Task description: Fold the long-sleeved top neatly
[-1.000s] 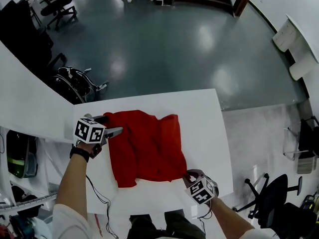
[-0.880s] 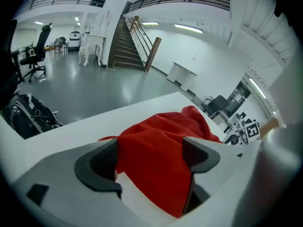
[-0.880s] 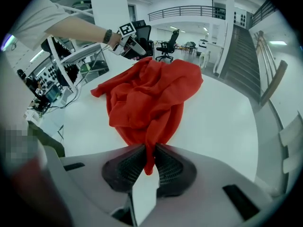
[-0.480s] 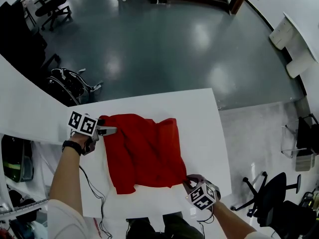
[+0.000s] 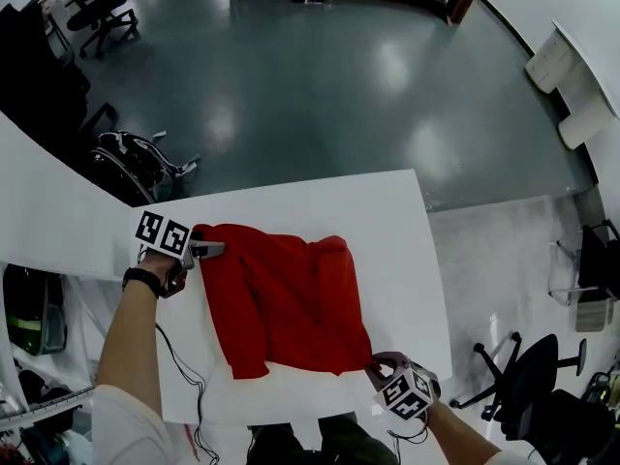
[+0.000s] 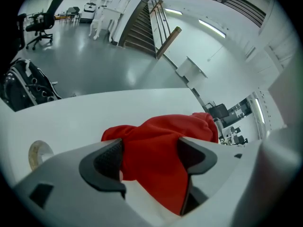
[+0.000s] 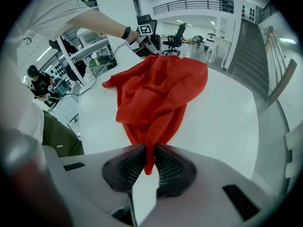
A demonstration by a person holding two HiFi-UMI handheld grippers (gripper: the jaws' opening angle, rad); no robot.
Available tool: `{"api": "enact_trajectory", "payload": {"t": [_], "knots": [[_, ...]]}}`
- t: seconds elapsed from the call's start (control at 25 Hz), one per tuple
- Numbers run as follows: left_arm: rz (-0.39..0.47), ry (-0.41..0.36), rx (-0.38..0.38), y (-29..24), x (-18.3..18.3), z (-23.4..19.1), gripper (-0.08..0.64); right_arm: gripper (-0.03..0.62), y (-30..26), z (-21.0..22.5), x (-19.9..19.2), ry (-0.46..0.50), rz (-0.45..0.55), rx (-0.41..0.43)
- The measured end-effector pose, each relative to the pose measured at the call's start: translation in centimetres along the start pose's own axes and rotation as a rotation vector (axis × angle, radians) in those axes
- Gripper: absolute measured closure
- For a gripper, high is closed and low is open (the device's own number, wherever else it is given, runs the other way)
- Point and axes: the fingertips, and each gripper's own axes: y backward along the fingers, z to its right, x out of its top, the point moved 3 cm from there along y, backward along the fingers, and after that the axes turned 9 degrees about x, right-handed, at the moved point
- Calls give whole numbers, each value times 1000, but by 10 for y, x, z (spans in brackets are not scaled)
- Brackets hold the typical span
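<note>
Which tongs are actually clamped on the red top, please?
The right tongs, pinching the red top; the left tongs, jaws just closing, stand apart around it.

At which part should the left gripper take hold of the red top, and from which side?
Take the far left corner of the red top, coming in from the table's left side. The cloth bunches up there, diagonally opposite the corner that the right gripper pinches. The left gripper already has this bunch between its open jaws, which have just been closing.
</note>
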Motion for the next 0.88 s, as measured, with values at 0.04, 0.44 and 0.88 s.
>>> {"api": "enact_trajectory", "payload": {"t": [0.04, 0.44, 0.88], "knots": [[0, 1, 1, 0, 0, 0, 187, 523, 2, -3, -4, -9, -3, 8], [-11, -2, -7, -2, 2, -4, 192, 525, 19, -56, -38, -100, -25, 150], [-3, -27, -9, -3, 2, -5, 213, 528, -5, -66, -60, -45, -215, 192]]}}
